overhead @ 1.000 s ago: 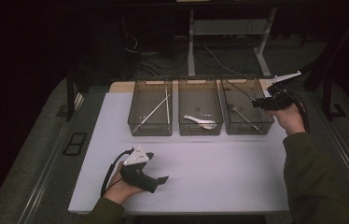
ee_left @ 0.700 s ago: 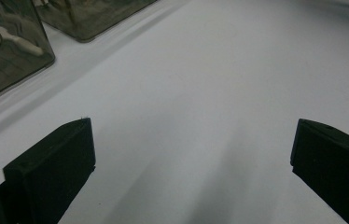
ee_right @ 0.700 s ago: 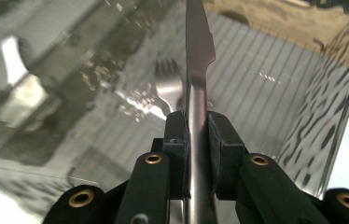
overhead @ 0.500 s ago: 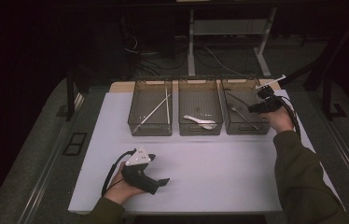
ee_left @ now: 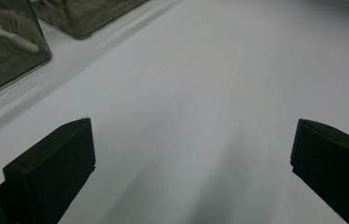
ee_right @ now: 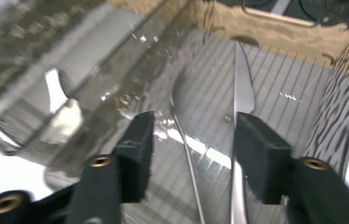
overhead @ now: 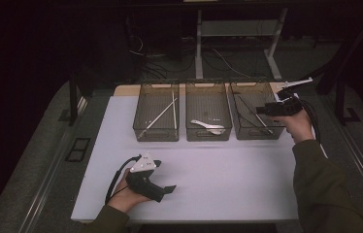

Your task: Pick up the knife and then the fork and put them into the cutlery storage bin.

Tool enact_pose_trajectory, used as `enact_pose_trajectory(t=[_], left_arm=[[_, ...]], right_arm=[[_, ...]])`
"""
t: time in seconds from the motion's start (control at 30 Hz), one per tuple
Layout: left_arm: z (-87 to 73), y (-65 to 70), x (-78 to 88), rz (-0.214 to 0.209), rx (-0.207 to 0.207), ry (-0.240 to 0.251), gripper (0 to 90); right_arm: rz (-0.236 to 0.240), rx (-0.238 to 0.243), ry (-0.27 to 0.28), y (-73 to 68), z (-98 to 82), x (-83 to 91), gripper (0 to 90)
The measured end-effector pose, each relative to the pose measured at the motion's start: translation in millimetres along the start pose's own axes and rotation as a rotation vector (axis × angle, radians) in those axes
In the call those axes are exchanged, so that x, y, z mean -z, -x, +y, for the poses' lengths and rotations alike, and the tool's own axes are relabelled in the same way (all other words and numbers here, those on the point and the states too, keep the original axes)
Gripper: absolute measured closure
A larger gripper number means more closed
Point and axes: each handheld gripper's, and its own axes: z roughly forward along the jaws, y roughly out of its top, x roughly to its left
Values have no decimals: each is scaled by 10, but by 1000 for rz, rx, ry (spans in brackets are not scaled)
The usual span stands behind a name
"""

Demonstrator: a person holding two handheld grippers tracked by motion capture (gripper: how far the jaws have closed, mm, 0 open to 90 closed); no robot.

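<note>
Fingers of the left gripper [ee_left: 191, 154] stand wide apart over bare white table [overhead: 228, 174], holding nothing; broad open surface lies ahead of them, with bin walls only at the far upper left of the left gripper view. From above, this gripper [overhead: 162, 187] rests near the table's front edge, well apart from the three bins. Those of the right gripper [ee_right: 192, 156] are partly open inside the right bin [overhead: 240, 104], empty, straddling a thin utensil handle [ee_right: 189, 163]; a knife [ee_right: 240, 93] lies just beside the right finger. The bin's walls close in on both sides. The middle bin [overhead: 207, 97] holds a white spoon [overhead: 208, 126]; the left bin [overhead: 156, 104] holds sticks [overhead: 162, 114].
</note>
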Motion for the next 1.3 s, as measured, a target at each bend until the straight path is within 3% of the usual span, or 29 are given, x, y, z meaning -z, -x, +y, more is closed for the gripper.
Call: enact_pose_trajectory(t=[0.13, 0.33, 0.5, 0.63, 0.93, 1.3], left_arm=[[1, -5, 2, 2, -1, 1, 0], [0, -6, 5, 8, -1, -2, 0], [-1, -9, 11, 8, 6, 2, 0], [-1, -5, 13, 10, 4, 1, 0], [3, -4, 23, 10, 0, 0, 0], [8, -1, 31, 12, -3, 5, 0]], right_arm=[[45, 9, 61, -47, -113, 145, 355], [69, 35, 133, -195, -326, 312, 291], [70, 107, 160, -416, -501, 415, 257], [100, 124, 175, -559, -655, 467, 223], [113, 177, 159, -820, -1005, 485, 197], [119, 189, 124, -934, -1473, 454, 189]])
